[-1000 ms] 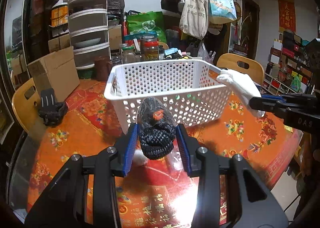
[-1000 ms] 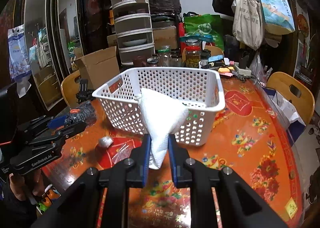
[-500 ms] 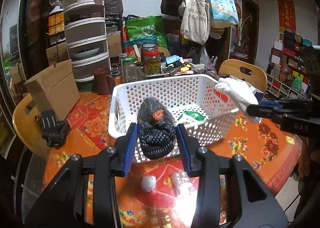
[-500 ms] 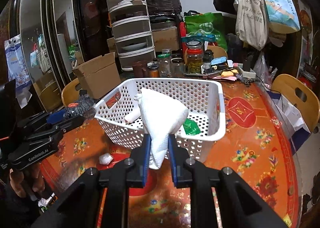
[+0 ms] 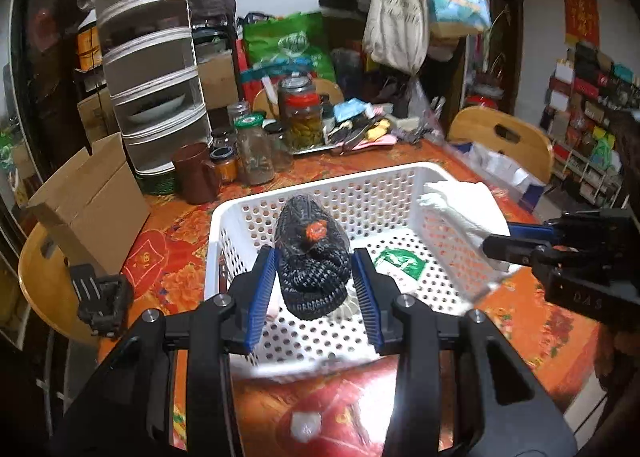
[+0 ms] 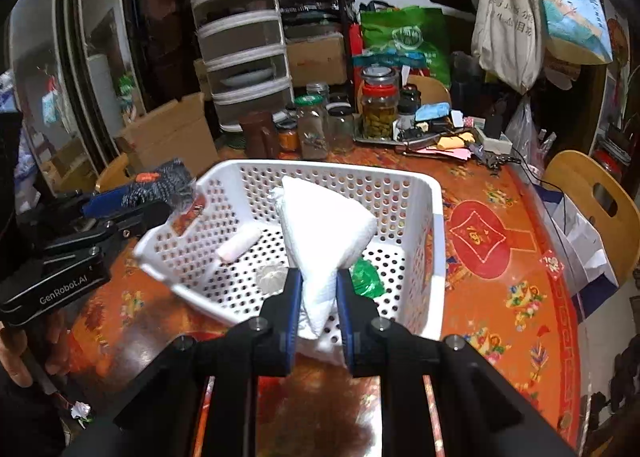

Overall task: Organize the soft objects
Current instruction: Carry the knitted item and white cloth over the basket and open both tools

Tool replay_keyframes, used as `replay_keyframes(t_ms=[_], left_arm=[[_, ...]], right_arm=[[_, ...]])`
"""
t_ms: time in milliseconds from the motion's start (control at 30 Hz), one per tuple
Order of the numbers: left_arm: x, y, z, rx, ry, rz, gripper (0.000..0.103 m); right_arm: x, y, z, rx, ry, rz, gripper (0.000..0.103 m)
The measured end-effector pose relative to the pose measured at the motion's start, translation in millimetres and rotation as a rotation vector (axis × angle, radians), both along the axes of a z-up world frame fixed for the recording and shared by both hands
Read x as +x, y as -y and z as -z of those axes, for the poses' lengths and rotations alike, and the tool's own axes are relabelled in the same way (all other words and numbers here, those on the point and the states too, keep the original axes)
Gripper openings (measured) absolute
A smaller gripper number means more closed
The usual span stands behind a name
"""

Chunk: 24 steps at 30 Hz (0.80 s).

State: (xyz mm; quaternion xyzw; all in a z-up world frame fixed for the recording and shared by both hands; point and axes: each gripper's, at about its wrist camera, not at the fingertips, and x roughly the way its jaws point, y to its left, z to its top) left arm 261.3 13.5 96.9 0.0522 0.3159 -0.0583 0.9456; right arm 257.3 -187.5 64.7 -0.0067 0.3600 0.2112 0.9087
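We've got a big round table with an orange-red floral cloth (image 6: 500, 257), and sitting on it is a white perforated plastic basket (image 5: 320, 193), rectangular with rows of round holes all over the walls and floor. Inside it we can see a green plastic packet (image 6: 366, 277), a small white roll (image 6: 239, 244) and something crumpled and clear that's hard to make out.

Our left gripper (image 5: 314, 285) has its blue-padded jaws clamped on a dark knitted bundle, black and grey with an orange round tag (image 5: 312, 253), wrapped in clear film and held over the basket's near left part. Our right gripper (image 6: 318, 299) is pinched tight on a folded white paper towel (image 6: 324, 233), fanned into a cone shape, hanging over the basket's near edge.

Readable writing: "GenRobot.AI" on the left gripper's body in the right wrist view, and "DAS" on the right gripper's side in the left wrist view. The canvas tote bag (image 6: 508, 29) has characters on it, too blurry for us to read.
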Motion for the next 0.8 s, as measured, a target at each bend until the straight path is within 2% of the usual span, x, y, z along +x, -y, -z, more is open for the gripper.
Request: replay_keyframes(t_ms=[200, 400, 633, 800], left_arm=[[69.3, 7.4, 27.2, -0.024, -0.175, 0.001, 0.037], [115.4, 6.3, 65.6, -0.015, -0.307, -0.031, 0.037], [136.4, 8.5, 97.2, 0.000, -0.412, -0.041, 0.037], [136.2, 9.5, 105.3, 0.002, -0.441, -0.038, 0.037]], right_arm=[[52.2, -15.1, 22.4, -0.091, -0.098, 0.020, 0.016], [85.9, -21.6, 44.9, -0.138, -0.180, 0.027, 0.016], [106.6, -31.2, 61.4, -0.189, -0.224, 0.027, 0.016], [110.6, -40.0, 68.0, -0.206, -0.242, 0.008, 0.016]])
